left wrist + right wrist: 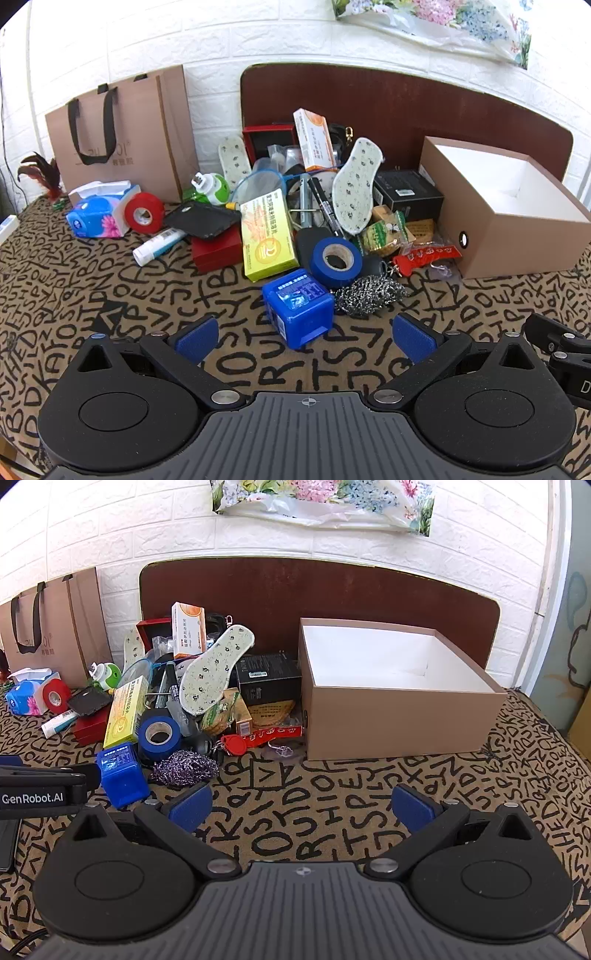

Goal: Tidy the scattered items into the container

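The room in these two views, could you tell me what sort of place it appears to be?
Probably a home room: a white brick-pattern wall, a table under a letter-print cloth, and household clutter such as a tissue pack and shoe insoles.

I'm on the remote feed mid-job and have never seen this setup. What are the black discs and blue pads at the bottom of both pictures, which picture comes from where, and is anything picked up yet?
Each picture comes from a fisheye camera riding on a hand-held tool, looking forward along its two fingers. The black discs and arms are the tool's body; the blue pads are its fingertips. One picture is the left tool, the other the right tool. Both stand open with nothing between the pads, so nothing is picked up yet.

On the letter-patterned cloth lies a heap of clutter: a blue cube-shaped box right in front of the left tool, a steel scourer, a roll of blue tape, a yellow medicine box, a floral insole and more. The open brown box, white inside and empty, is the container. The left tool also shows at the left edge of the right view.
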Demonstrator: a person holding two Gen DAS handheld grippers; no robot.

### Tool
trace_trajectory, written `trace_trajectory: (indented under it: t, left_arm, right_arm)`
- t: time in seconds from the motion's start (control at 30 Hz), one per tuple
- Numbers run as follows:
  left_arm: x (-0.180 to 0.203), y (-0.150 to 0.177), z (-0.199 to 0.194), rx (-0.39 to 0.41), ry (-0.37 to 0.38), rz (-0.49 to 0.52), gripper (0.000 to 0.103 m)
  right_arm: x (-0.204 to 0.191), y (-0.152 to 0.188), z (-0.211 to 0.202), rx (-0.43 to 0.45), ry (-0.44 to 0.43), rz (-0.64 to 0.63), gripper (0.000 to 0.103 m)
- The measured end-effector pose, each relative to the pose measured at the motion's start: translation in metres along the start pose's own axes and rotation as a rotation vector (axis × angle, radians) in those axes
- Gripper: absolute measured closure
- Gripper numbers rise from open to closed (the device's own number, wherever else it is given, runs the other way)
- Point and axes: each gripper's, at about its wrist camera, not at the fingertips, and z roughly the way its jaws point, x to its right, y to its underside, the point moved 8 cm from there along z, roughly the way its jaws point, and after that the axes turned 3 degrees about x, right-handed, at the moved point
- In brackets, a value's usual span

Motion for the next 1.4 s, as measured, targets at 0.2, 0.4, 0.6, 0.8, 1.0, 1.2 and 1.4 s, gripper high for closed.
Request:
trace_trajectory:
  t: [0.2,0.4,0.6,0.8,1.0,1.2,1.4]
  left_arm:
    - [0.0,0.0,0.007,-0.016,0.001,-0.001,0.0]
    - [0.0,0.001,0.016,-0.036,0.002,0.001,0.0]
    - [-0.003,0.005,0.027,-0.052,0.009,0.001,0.0]
    - [-0.027,0.024,0.046,-0.107,0.012,-0.028,0.0]
    - [-0.045,0.024,0.062,-0.112,0.051,-0.089,0.0]
    - [-0.041,0.014,0.08,-0.118,0.086,-0.084,0.006]
    - [-0.029,0.004,0.103,-0.132,0.103,-0.094,0.005]
  right_arm:
    - [-0.002,0.0,0.006,-0.013,-0.001,-0.003,0.0]
    - [-0.004,0.002,0.014,-0.028,-0.001,-0.006,0.0]
    - [-0.006,0.005,0.025,-0.052,-0.006,-0.012,0.0]
    - [-0.02,0.016,0.042,-0.093,-0.068,-0.028,0.0]
    - [-0.052,0.029,0.06,-0.133,-0.188,-0.07,0.0]
    - [-0.077,0.03,0.077,-0.135,-0.271,-0.116,0.002]
    - [-0.085,0.028,0.097,-0.129,-0.304,-0.112,0.014]
